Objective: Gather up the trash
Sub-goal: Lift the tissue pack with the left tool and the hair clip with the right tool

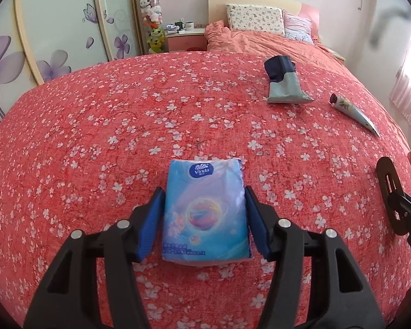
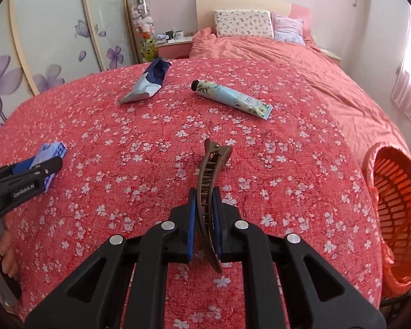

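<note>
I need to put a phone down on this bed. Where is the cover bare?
Bare patches: between the tissue pack and the crumpled wrapper, and between the hair clip and the orange basket. Crowded around the cream tube.

Your left tool (image 1: 204, 213) sits low over the bed, pointing toward the headboard, its blue pads (image 1: 153, 219) spread wide with one on each side of the tissue pack (image 1: 205, 211); whether they press it cannot be told. Your right tool (image 2: 205, 216) points the same way, pads (image 2: 192, 224) drawn close and clamped on the hair clip (image 2: 209, 189), which runs lengthwise between them. From the right wrist view, your left tool appears at the far left edge, with your fingers (image 2: 6, 244) below it.
</note>
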`<state>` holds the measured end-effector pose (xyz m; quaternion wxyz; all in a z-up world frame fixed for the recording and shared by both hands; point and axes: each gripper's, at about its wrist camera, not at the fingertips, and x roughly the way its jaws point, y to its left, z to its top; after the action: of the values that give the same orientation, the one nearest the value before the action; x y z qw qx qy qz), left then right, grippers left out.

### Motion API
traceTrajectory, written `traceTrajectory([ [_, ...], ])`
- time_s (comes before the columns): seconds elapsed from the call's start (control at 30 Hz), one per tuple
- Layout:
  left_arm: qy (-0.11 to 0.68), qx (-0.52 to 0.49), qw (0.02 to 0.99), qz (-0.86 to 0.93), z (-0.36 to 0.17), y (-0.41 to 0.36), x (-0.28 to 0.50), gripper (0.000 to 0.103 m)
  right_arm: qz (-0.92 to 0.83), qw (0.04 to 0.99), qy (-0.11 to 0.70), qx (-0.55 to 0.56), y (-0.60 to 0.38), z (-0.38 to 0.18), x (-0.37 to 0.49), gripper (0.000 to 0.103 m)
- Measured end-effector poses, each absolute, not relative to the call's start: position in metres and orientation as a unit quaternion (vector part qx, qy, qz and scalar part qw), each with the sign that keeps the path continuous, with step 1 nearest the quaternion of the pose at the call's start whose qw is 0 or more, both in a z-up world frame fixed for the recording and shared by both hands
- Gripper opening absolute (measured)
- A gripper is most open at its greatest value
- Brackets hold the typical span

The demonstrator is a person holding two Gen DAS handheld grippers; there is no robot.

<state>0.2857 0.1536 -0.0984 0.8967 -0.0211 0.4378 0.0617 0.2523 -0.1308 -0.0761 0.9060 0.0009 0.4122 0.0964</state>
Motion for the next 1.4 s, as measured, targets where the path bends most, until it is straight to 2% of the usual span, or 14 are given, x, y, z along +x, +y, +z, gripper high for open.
traceTrajectory([
  [0.2, 0.438, -0.021, 0.896, 0.066, -0.098, 0.153, 0.285, 0.058, 0.115, 0.903, 0.412, 0.030, -0.140, -0.079, 0.253, 0.011],
  [1.07, 0.438, -0.021, 0.897, 0.058, -0.098, 0.155, 0.274, 0.058, 0.111, 0.898, 0.425, 0.028, -0.137, -0.084, 0.257, 0.012],
  [1.13, 0.437, -0.021, 0.897, 0.057, -0.098, 0.155, 0.274, 0.056, 0.108, 0.899, 0.425, 0.020, -0.136, -0.084, 0.257, 0.012],
  [1.17, 0.436, -0.021, 0.898, 0.056, -0.098, 0.155, 0.274, 0.052, 0.107, 0.899, 0.425, 0.017, -0.135, -0.084, 0.257, 0.013],
  [1.4, 0.430, -0.030, 0.902, 0.042, -0.093, 0.156, 0.263, 0.050, 0.119, 0.902, 0.414, 0.029, -0.138, -0.071, 0.252, 0.012],
])
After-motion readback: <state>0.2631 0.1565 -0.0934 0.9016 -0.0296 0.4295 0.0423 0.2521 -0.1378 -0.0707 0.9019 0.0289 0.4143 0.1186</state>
